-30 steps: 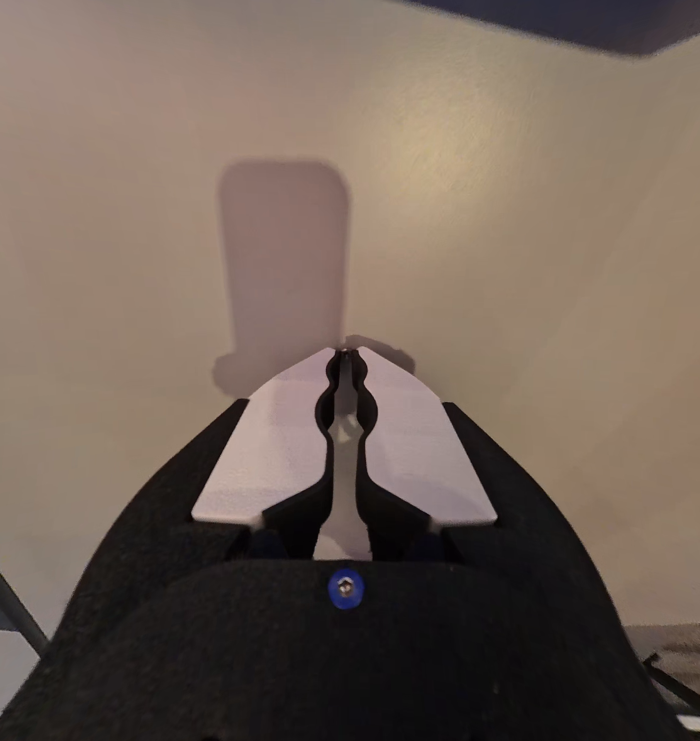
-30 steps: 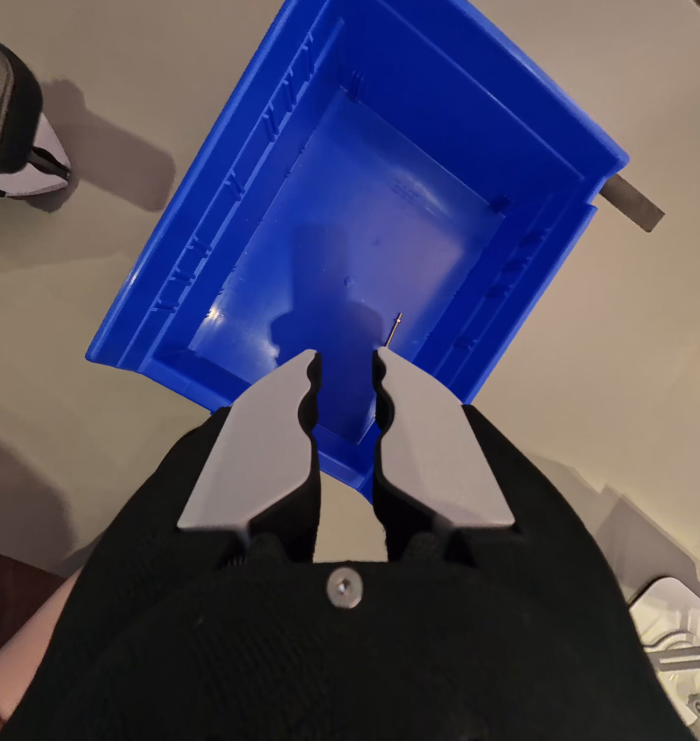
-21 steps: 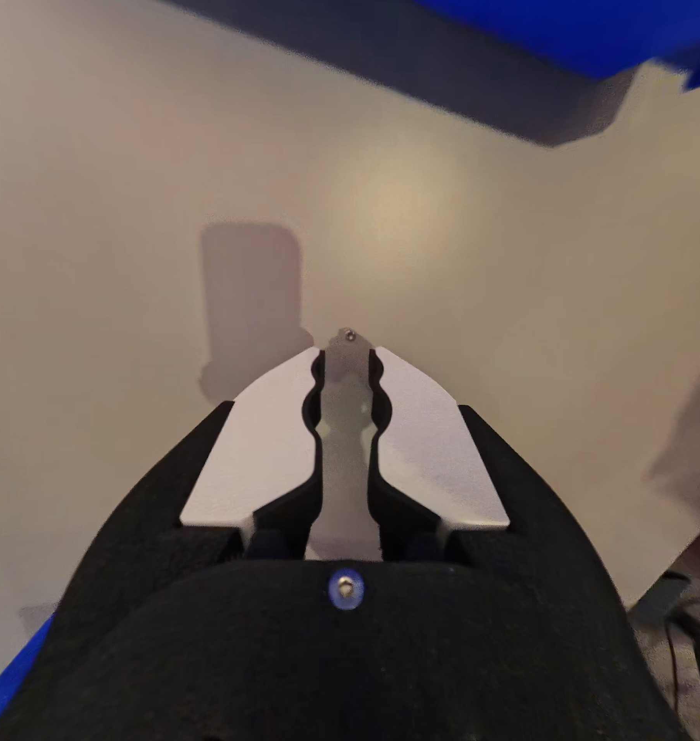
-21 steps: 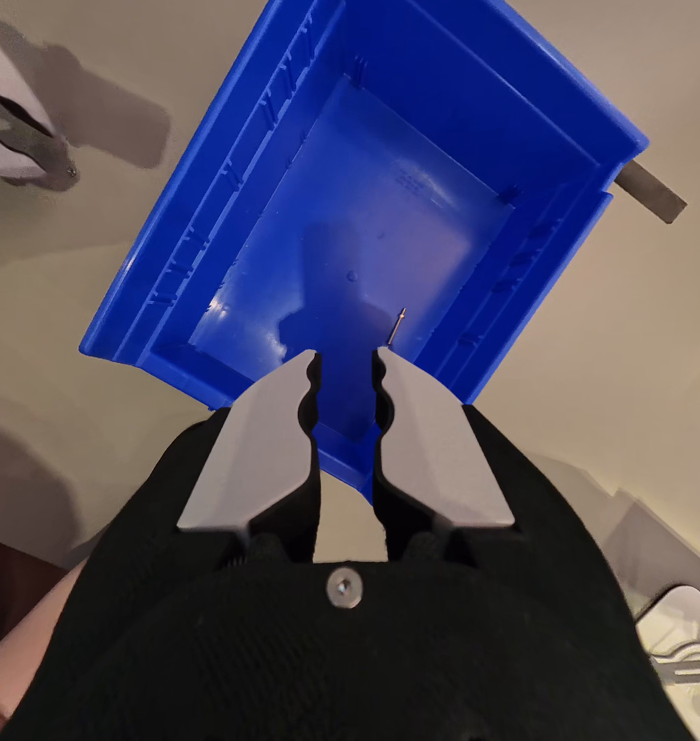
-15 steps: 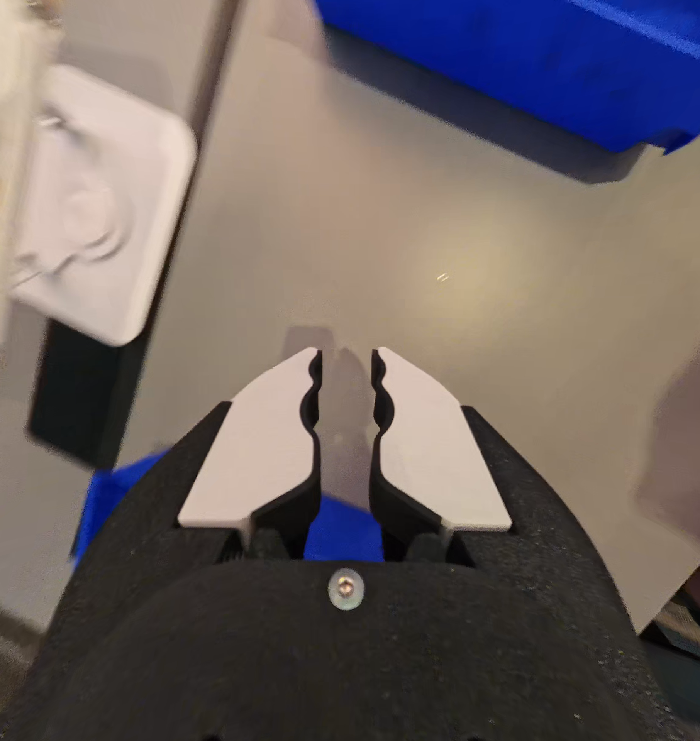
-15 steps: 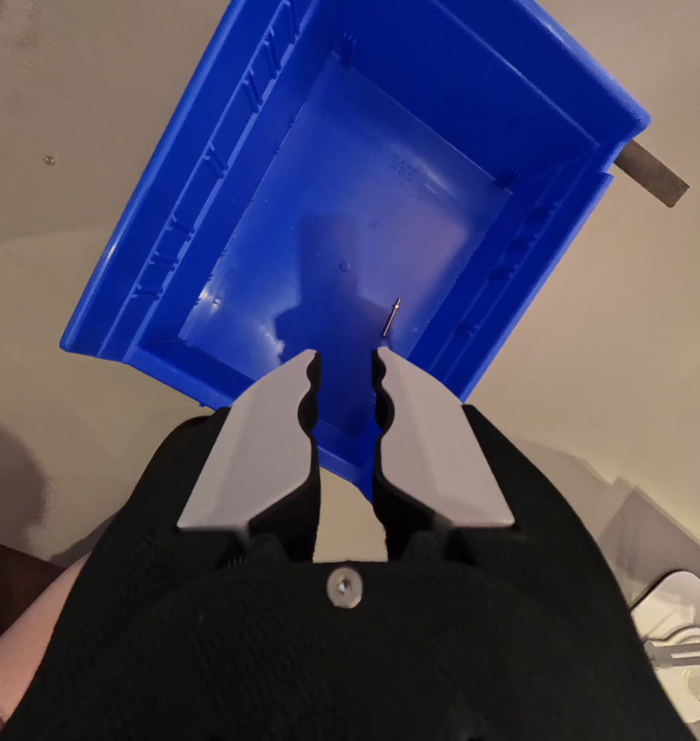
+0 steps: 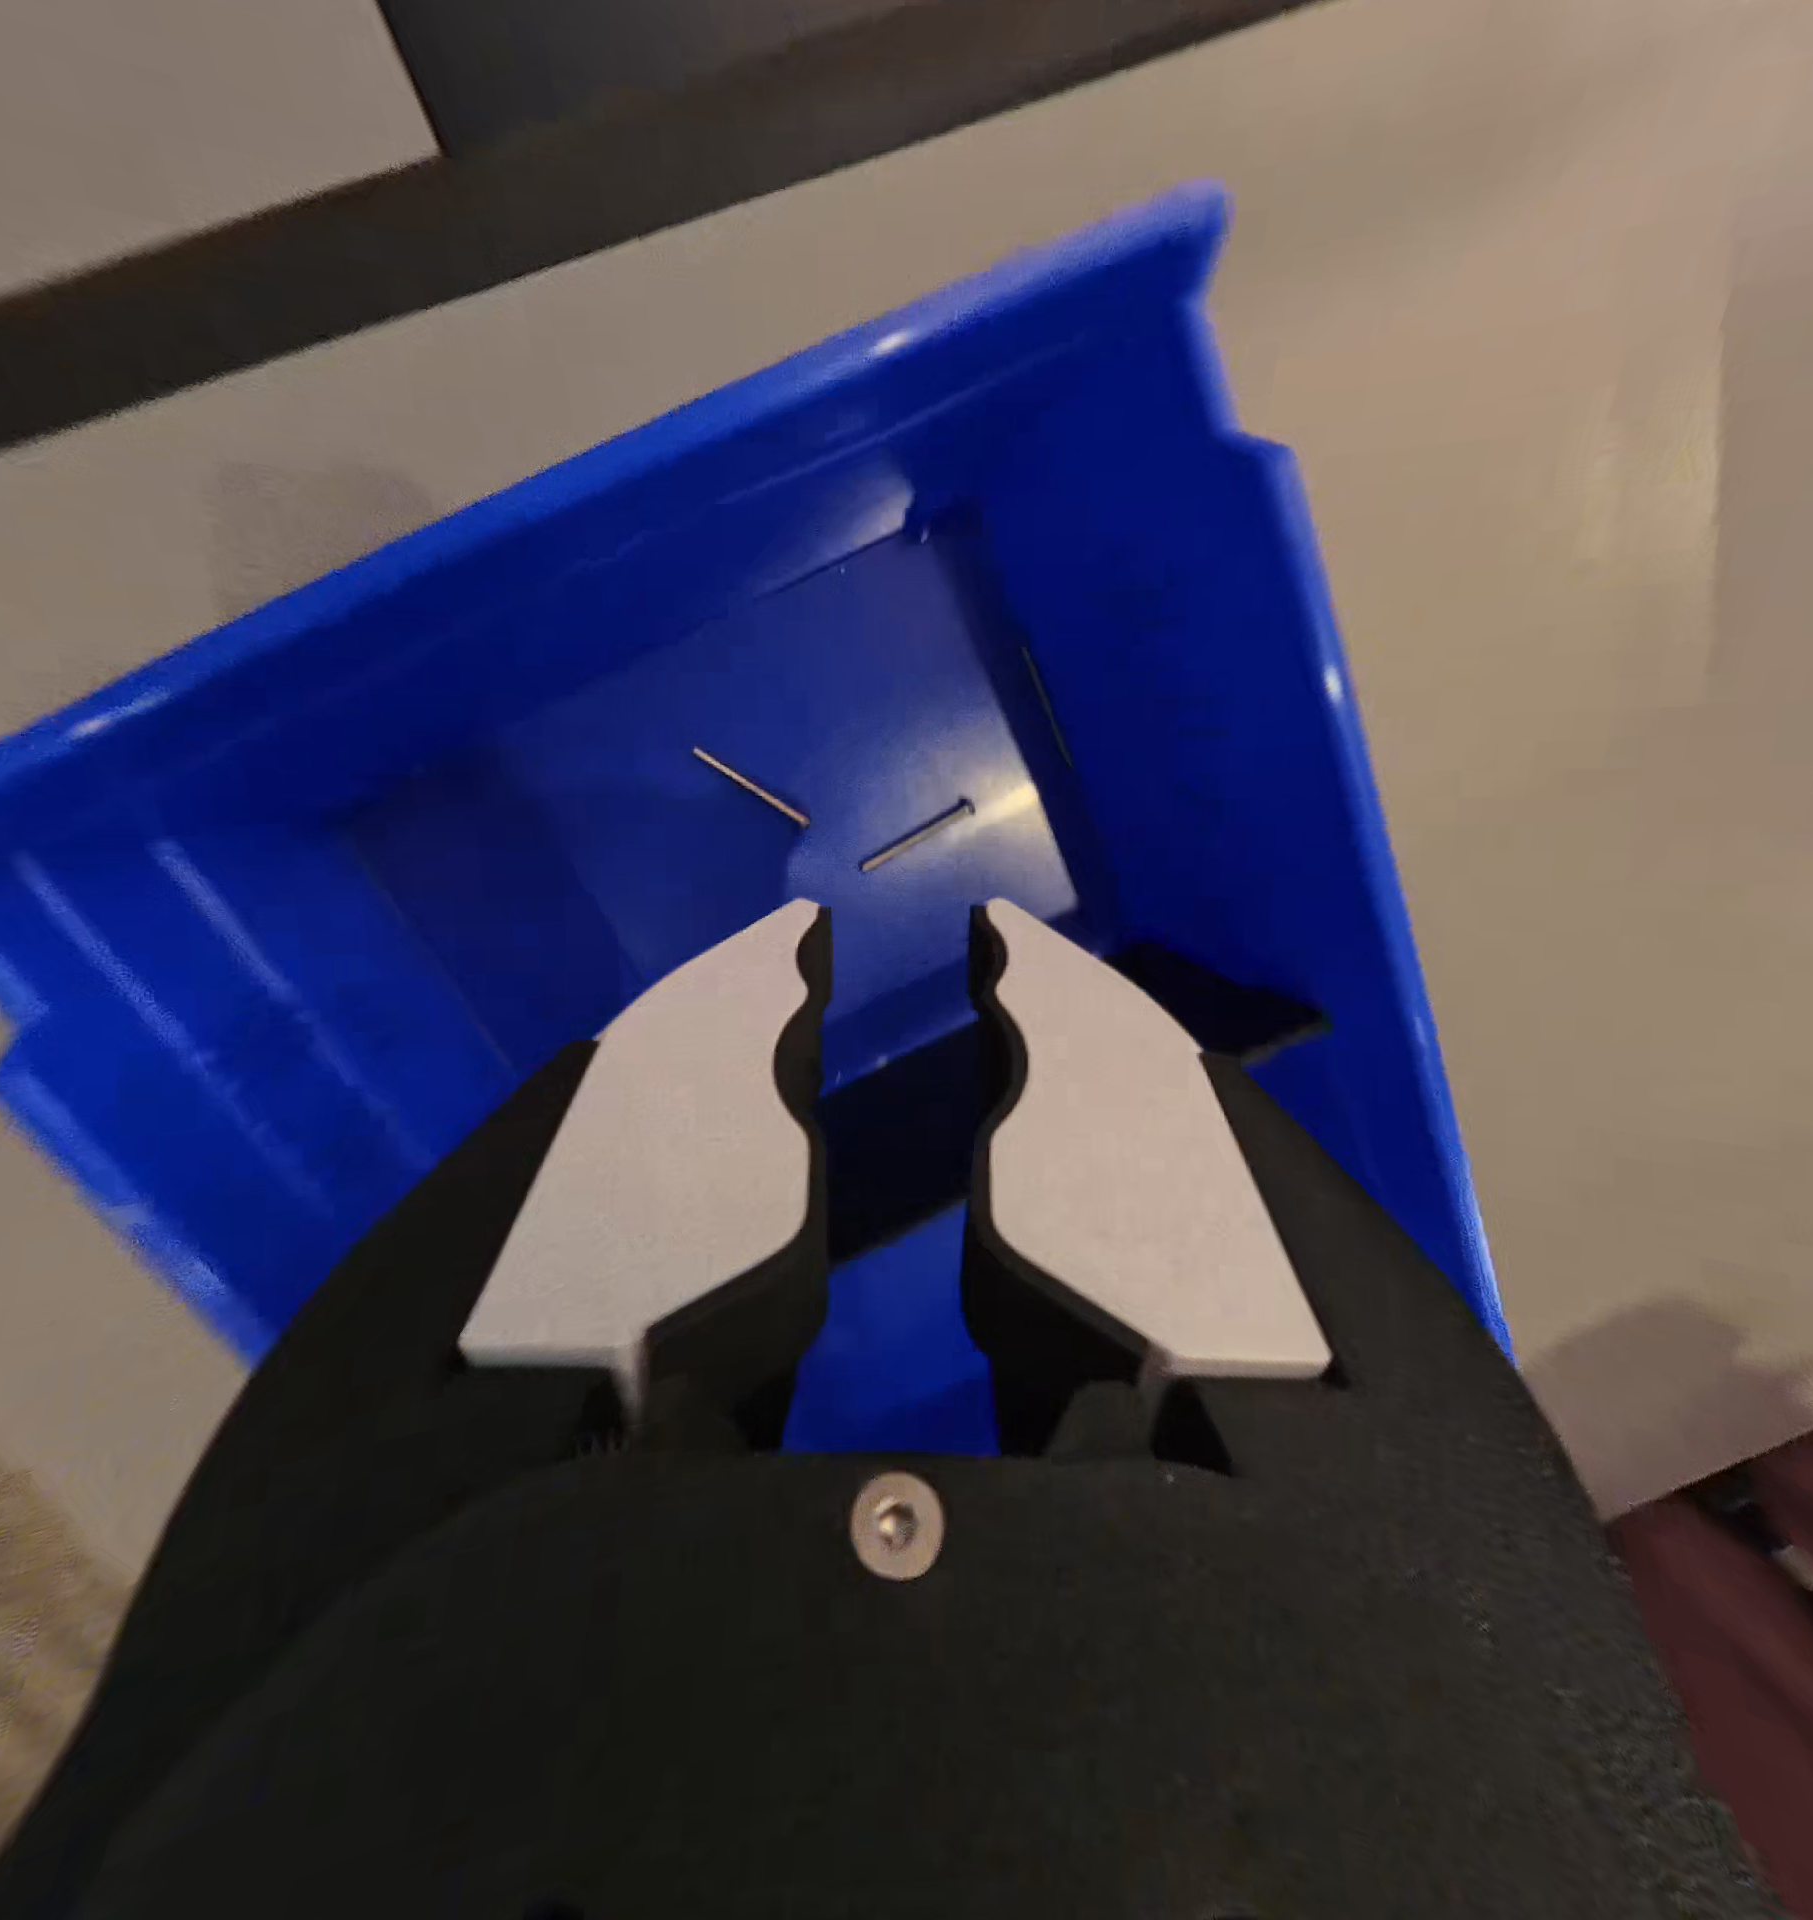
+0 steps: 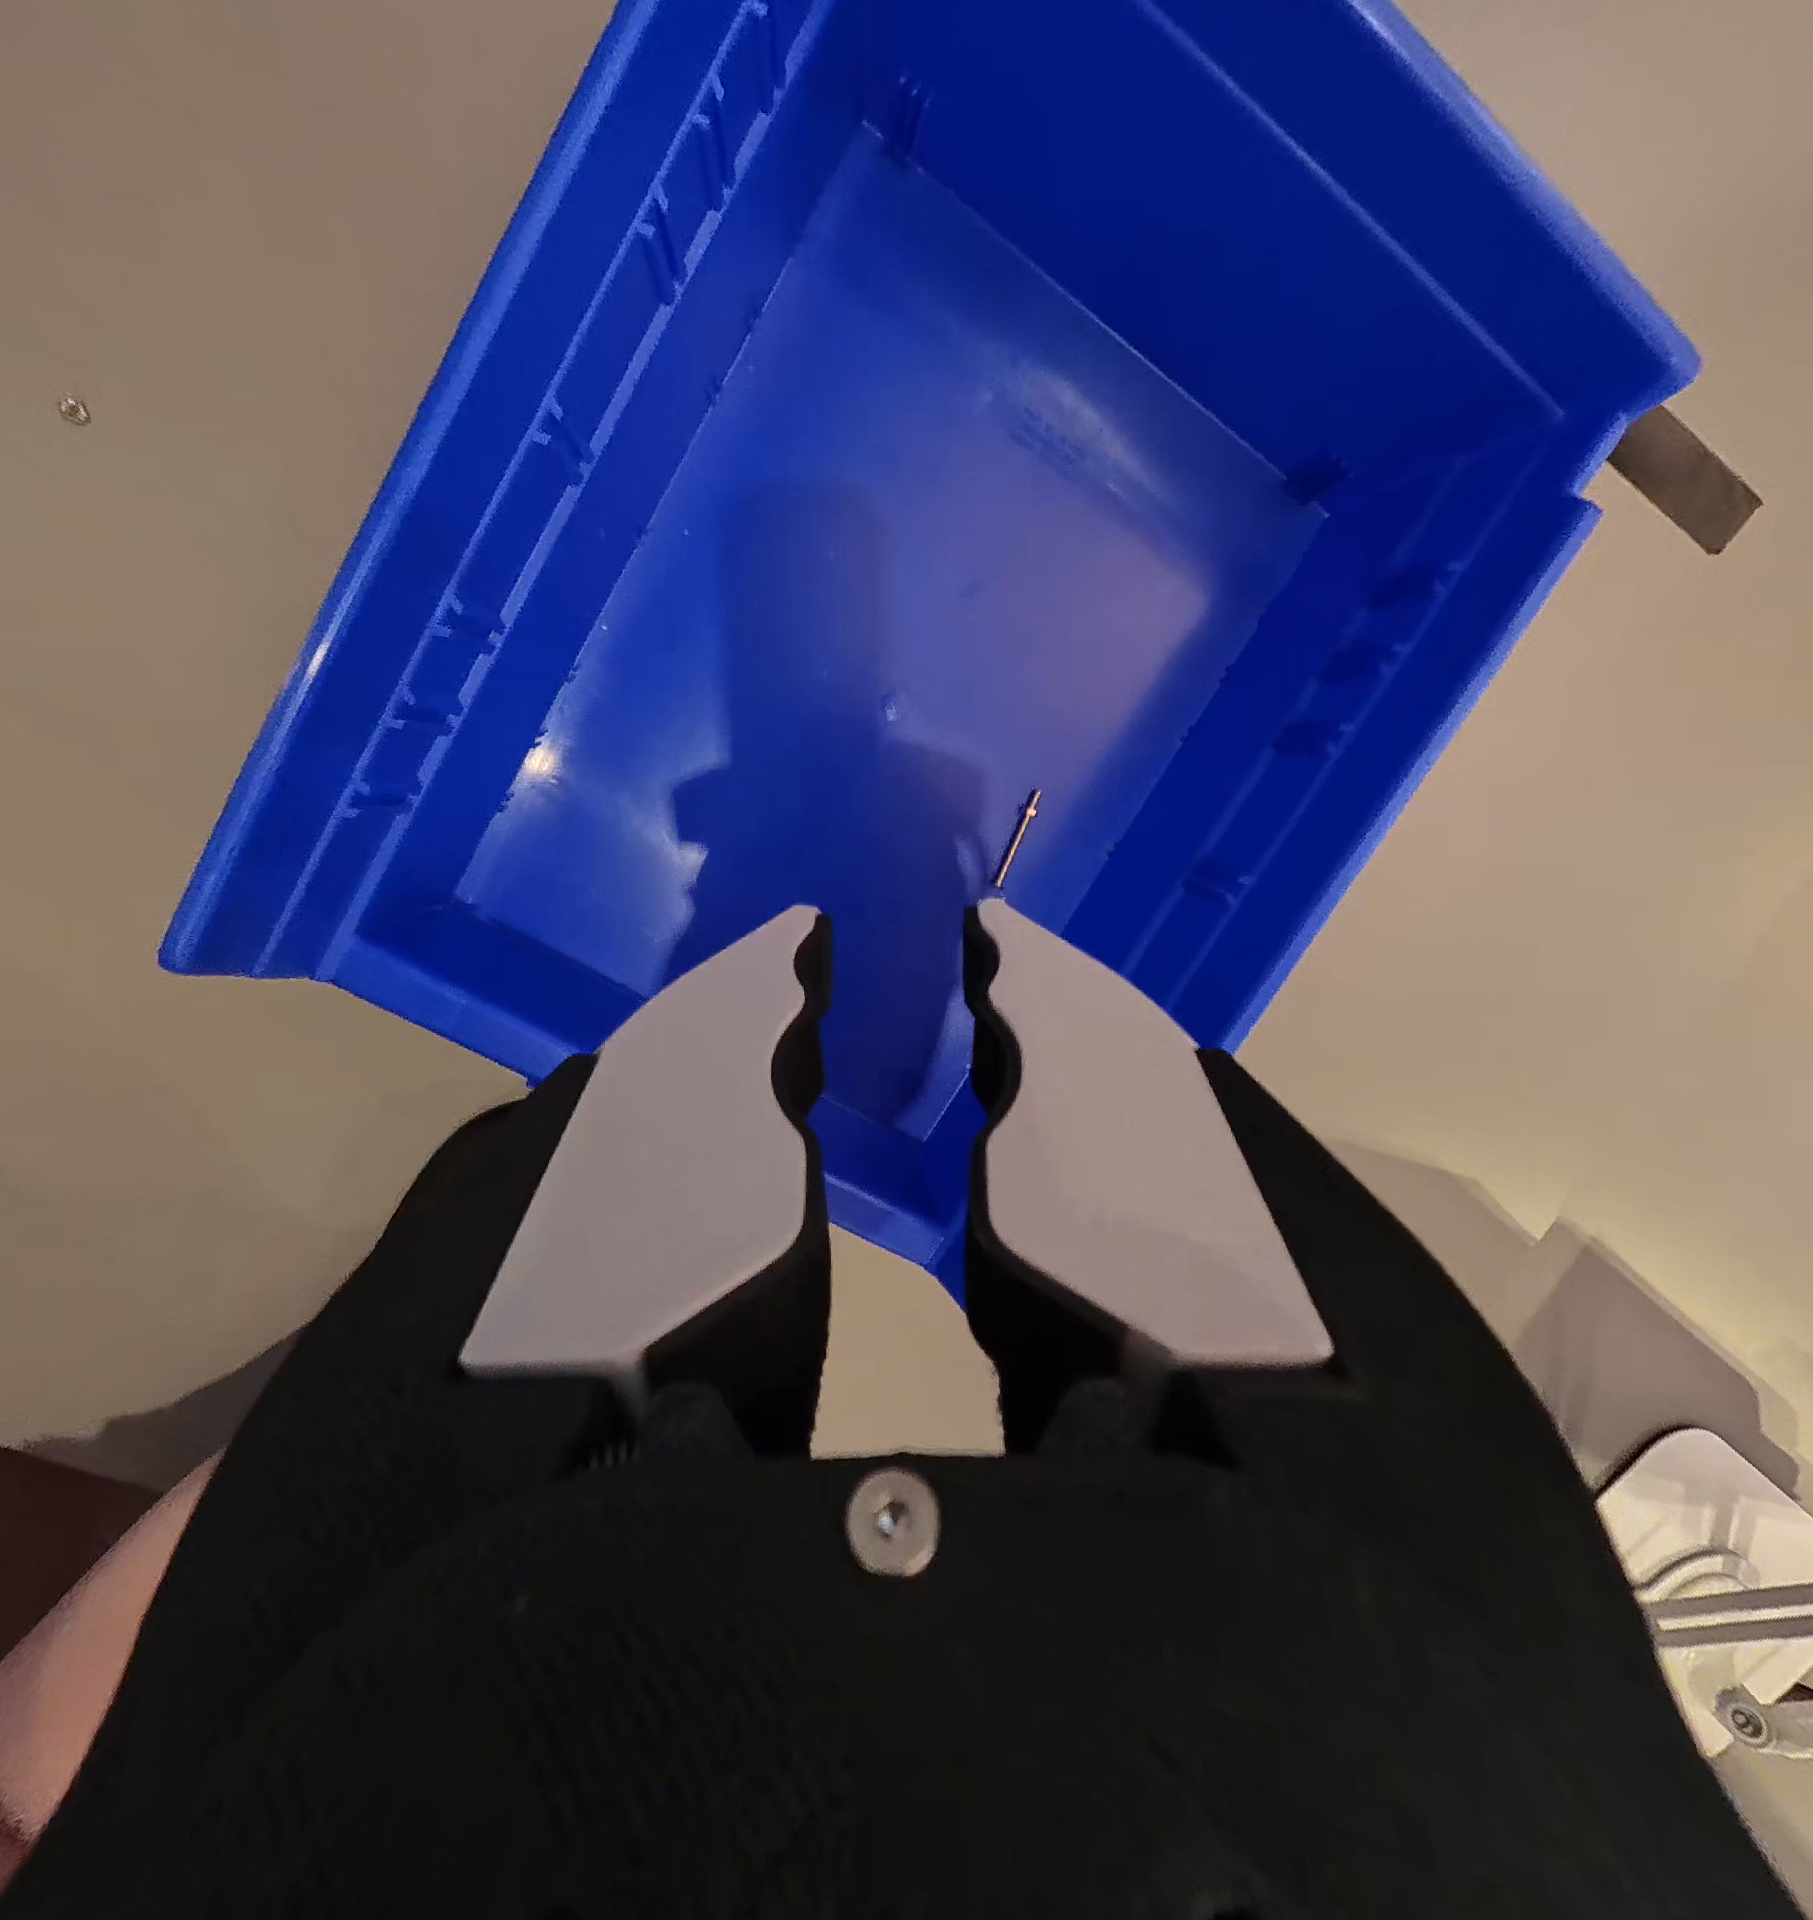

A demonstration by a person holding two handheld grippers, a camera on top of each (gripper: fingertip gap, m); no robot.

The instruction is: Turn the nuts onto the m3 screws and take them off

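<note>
So your left gripper (image 7: 899, 912) and right gripper (image 8: 894, 912) both hang parted and empty over the bin (image 8: 486, 582), a screw (image 8: 1016, 840) inside, nut (image 8: 73, 410) on the table (image 8: 102, 208), no threading begun.

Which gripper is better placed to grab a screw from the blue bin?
Probably left: the left gripper is open with a screw just ahead inside the blue bin.

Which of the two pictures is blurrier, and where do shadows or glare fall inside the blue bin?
Left wrist view: motion-smeared, the blue bin edges streaked, a glare patch on its floor. Right wrist view: sharper, a claw-shaped shadow across the bin floor beside the screw, bright glints at its left.
</note>
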